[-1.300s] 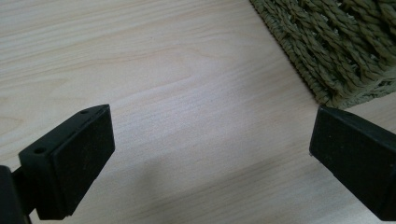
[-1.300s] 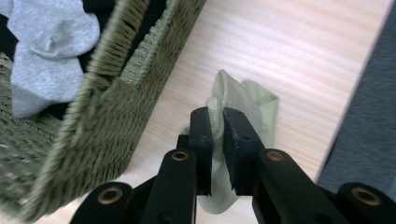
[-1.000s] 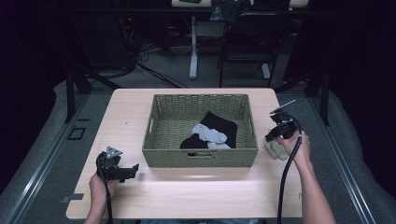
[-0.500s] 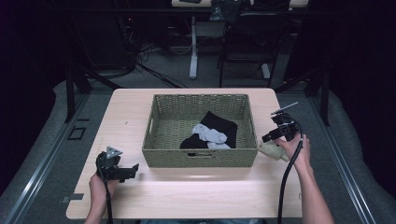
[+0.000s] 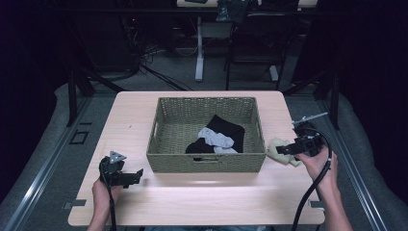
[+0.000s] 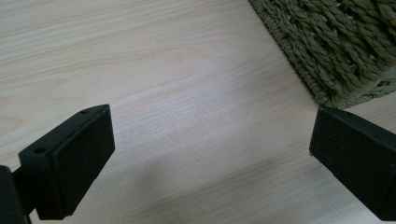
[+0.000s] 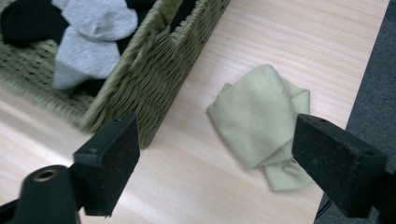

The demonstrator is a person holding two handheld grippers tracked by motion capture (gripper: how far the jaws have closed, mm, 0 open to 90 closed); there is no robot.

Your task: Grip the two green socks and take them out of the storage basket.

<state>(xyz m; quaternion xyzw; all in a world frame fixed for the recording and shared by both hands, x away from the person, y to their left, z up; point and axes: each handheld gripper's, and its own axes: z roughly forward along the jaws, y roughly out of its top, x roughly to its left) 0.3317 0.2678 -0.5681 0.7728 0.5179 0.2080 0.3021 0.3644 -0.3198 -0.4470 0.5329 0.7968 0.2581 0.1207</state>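
Observation:
A woven olive basket (image 5: 207,161) stands mid-table and holds black socks (image 5: 224,127) and a grey sock (image 5: 214,138). A folded pale green cloth (image 5: 276,148) lies on the table just right of the basket. My right gripper (image 5: 284,150) hovers over that cloth, open; in the right gripper view the cloth (image 7: 261,116) lies flat between and beyond the wide jaws, untouched, with the basket corner (image 7: 140,88) and the grey sock (image 7: 88,37) to its left. My left gripper (image 5: 137,174) rests open near the basket's front left corner (image 6: 341,60), nothing between its jaws.
The light wooden table (image 5: 202,197) has bare room in front of the basket and along its left side. The right table edge (image 5: 308,159) runs close beside the cloth, with grey floor beyond. Chairs and desk legs stand in the dark behind.
The right gripper has dropped and shifted slightly left toward the pale green cloth beside the basket. The left gripper has stayed where it was.

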